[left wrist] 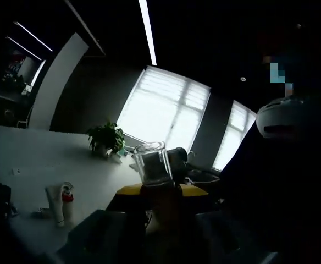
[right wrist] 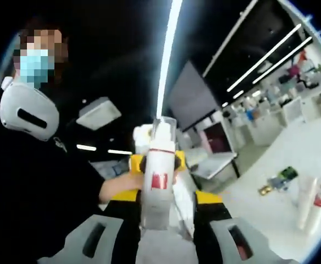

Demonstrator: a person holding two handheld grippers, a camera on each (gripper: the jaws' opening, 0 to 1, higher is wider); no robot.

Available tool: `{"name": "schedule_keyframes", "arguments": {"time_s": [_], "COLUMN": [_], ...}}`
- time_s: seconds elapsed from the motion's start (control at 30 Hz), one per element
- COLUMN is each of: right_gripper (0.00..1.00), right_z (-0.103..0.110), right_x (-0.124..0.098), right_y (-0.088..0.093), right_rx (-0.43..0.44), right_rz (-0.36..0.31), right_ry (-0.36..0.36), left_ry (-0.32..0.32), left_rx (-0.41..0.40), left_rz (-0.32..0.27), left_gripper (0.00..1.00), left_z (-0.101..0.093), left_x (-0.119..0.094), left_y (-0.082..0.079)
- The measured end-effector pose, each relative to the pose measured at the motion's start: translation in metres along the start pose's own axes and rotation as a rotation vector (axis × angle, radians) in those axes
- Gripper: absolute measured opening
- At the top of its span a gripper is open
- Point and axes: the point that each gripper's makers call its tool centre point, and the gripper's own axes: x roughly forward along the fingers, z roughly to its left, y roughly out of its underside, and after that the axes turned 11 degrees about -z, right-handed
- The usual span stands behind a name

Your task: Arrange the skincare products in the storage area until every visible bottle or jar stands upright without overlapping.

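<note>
Right now your right gripper (right wrist: 159,220) pinches a white bottle (right wrist: 159,181) with a clear cap – at 4 o'clock, two tubes (right wrist: 310,204) stand on the table (right wrist: 270,214); your left gripper's (left wrist: 159,231) grip – too dark to tell

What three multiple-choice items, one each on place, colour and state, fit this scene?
1. Where is the plant?
A. on the table
B. on the floor
C. on a shelf

2. What colour is the bottle's label?
A. blue
B. red
C. green

3. How is the right gripper?
A. open, empty
B. lying on the table
C. shut on the bottle

Key: 1 A, the plant stands on the table. 2 B, the bottle bears a red label. 3 C, the right gripper has its jaws either side of the bottle.
</note>
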Motion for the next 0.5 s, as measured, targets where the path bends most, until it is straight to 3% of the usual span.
{"name": "schedule_keyframes", "arguments": {"time_s": [0.07, 0.13, 0.2, 0.4, 0.5], "right_gripper": [0.17, 0.14, 0.13, 0.12, 0.12], "right_z": [0.004, 0.004, 0.005, 0.0, -0.006], "right_x": [0.004, 0.006, 0.006, 0.006, 0.006], "right_y": [0.0, 0.004, 0.006, 0.006, -0.001], "right_rx": [-0.015, -0.023, -0.02, -0.119, -0.159], "right_rz": [0.004, 0.018, 0.027, 0.041, 0.027], "right_ry": [-0.016, -0.008, 0.004, 0.066, 0.111], "left_ry": [-0.003, 0.007, 0.017, 0.013, -0.014], "left_rx": [0.017, 0.007, 0.006, 0.012, 0.06], "left_rz": [0.021, 0.03, 0.035, 0.044, 0.013], "left_gripper": [0.18, 0.18, 0.17, 0.16, 0.17], "left_z": [0.003, 0.002, 0.0, 0.0, 0.006], "left_x": [0.002, 0.002, 0.002, 0.0, 0.0], "left_y": [0.002, 0.003, 0.003, 0.005, -0.002]}}
